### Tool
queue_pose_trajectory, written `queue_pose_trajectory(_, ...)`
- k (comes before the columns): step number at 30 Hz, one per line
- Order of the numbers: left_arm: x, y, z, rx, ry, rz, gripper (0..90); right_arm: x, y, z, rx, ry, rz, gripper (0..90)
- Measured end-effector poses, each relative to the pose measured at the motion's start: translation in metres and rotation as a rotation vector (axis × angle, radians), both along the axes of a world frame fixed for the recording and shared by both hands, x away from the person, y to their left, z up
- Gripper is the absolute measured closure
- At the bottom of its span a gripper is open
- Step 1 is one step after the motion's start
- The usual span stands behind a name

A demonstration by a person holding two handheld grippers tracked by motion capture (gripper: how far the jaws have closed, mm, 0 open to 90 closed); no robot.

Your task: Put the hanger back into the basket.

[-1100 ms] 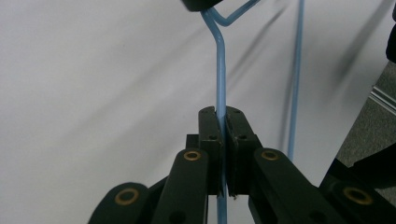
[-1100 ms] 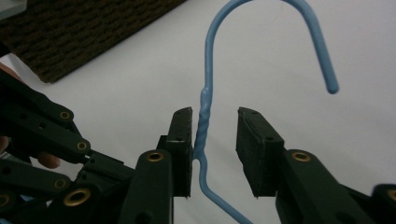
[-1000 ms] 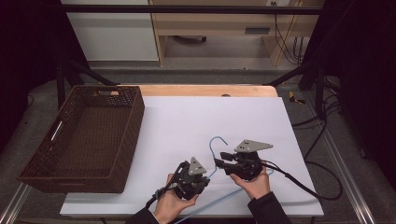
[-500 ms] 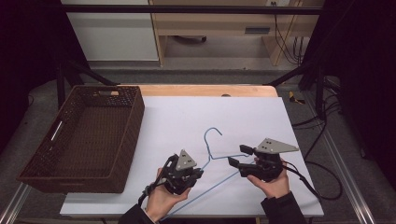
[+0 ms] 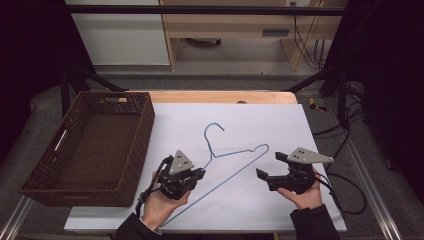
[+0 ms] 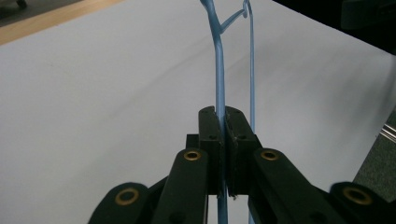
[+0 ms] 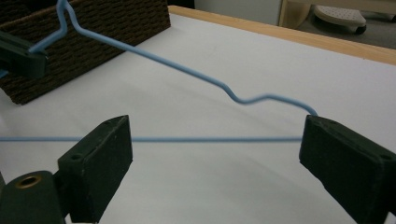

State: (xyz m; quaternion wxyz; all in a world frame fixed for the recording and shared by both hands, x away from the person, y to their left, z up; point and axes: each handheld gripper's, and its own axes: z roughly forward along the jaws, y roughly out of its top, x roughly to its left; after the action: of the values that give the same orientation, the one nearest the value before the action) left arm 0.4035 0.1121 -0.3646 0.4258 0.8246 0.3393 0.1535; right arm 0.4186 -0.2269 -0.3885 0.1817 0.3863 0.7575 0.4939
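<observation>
Wicker basket sits at the table's left edge on the white table. Just right of it, left gripper held in the left hand, forearm coming in from the bottom edge, palm under the tool, nose aimed right and slightly away from the person. Its jaws are clamped tight on the wire of the blue hanger, near one lower corner; left gripper view shows the wire pinched between the pads. Hanger hook points away toward the far side, the frame running rightward. Right gripper cradled in the right hand, palm up, nose pointing left toward the hanger's right end, jaws spread wide, holding nothing, close to the wire but apart.
</observation>
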Motion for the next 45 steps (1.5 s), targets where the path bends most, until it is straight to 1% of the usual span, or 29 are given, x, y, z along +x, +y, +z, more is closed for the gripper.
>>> queue_pose_trajectory(2, 0.001, 0.005, 0.004, -0.006, -0.014, 0.011, 87.2, 0.0, -0.004, -0.001, -0.001, -0.004, -0.015, 7.6)
queue_pose_trajectory(5, 0.002, 0.013, 0.01, -0.021, -0.023, 0.023, 87.2, 0.0, -0.009, -0.002, -0.002, -0.011, -0.034, 5.5)
queue_pose_trajectory(7, 0.004, 0.017, 0.013, -0.027, -0.032, 0.031, 87.2, 0.0, -0.012, -0.003, 0.012, -0.015, -0.042, 5.1)
queue_pose_trajectory(8, 0.004, 0.02, 0.015, -0.034, -0.039, 0.038, 87.2, 0.0, -0.013, -0.003, 0.012, -0.018, -0.042, 4.8)
queue_pose_trajectory(10, 0.005, 0.023, 0.018, -0.034, -0.046, 0.042, 87.2, 0.0, -0.016, -0.004, 0.016, -0.026, -0.051, 4.2)
queue_pose_trajectory(14, 0.006, 0.027, 0.025, -0.028, -0.062, 0.04, 87.2, 0.0, -0.019, -0.008, 0.022, -0.025, -0.055, 4.0)
queue_pose_trajectory(19, 0.008, 0.035, 0.035, -0.028, -0.058, 0.029, 87.2, -0.002, -0.023, -0.014, 0.02, -0.02, -0.055, 4.6)
queue_pose_trajectory(21, 0.008, 0.038, 0.041, -0.017, -0.057, 0.029, 87.2, -0.003, -0.025, -0.016, 0.012, -0.014, -0.057, 4.7)
queue_pose_trajectory(23, 0.008, 0.04, 0.047, -0.006, -0.065, 0.029, 87.2, -0.004, -0.025, -0.017, 0.006, -0.008, -0.063, 4.7)
queue_pose_trajectory(26, 0.009, 0.043, 0.061, 0.017, -0.089, 0.031, 87.2, -0.006, -0.027, -0.018, 0.007, -0.009, -0.06, 4.6)
queue_pose_trajectory(30, 0.012, 0.05, 0.077, 0.036, -0.108, 0.024, 87.2, -0.007, -0.028, -0.019, 0.007, -0.01, -0.063, 4.6)
queue_pose_trajectory(31, 0.013, 0.052, 0.079, 0.034, -0.109, 0.023, 87.2, -0.008, -0.028, -0.019, 0.008, -0.009, -0.063, 4.6)
queue_pose_trajectory(33, 0.016, 0.057, 0.085, 0.049, -0.116, 0.016, 87.2, -0.008, -0.028, -0.02, 0.004, -0.008, -0.06, 4.5)
queue_pose_trajectory(36, 0.021, 0.064, 0.092, 0.052, -0.117, 0.012, 87.2, -0.007, -0.029, -0.021, 0.001, -0.006, -0.062, 4.4)
queue_pose_trajectory(37, 0.023, 0.067, 0.093, 0.061, -0.121, 0.013, 87.2, -0.007, -0.029, -0.021, 0.002, -0.004, -0.061, 4.4)
queue_pose_trajectory(39, 0.027, 0.074, 0.098, 0.054, -0.116, 0.018, 87.2, -0.007, -0.029, -0.021, 0.002, -0.006, -0.061, 4.5)
queue_pose_trajectory(40, 0.029, 0.079, 0.101, 0.054, -0.119, 0.03, 87.1, -0.007, -0.029, -0.021, 0.002, -0.006, -0.061, 4.5)
queue_pose_trajectory(41, 0.03, 0.082, 0.103, 0.067, -0.124, 0.033, 87.2, -0.007, -0.029, -0.021, 0.001, -0.005, -0.059, 4.5)
queue_pose_trajectory(43, 0.033, 0.091, 0.108, 0.068, -0.13, 0.048, 87.2, -0.007, -0.029, -0.021, 0.0, -0.006, -0.059, 4.5)
queue_pose_trajectory(44, 0.035, 0.094, 0.111, 0.073, -0.147, 0.057, 87.2, -0.007, -0.029, -0.021, 0.0, -0.006, -0.059, 4.5)
queue_pose_trajectory(45, 0.036, 0.097, 0.112, 0.079, -0.15, 0.063, 87.2, -0.007, -0.029, -0.022, 0.0, -0.006, -0.059, 4.5)
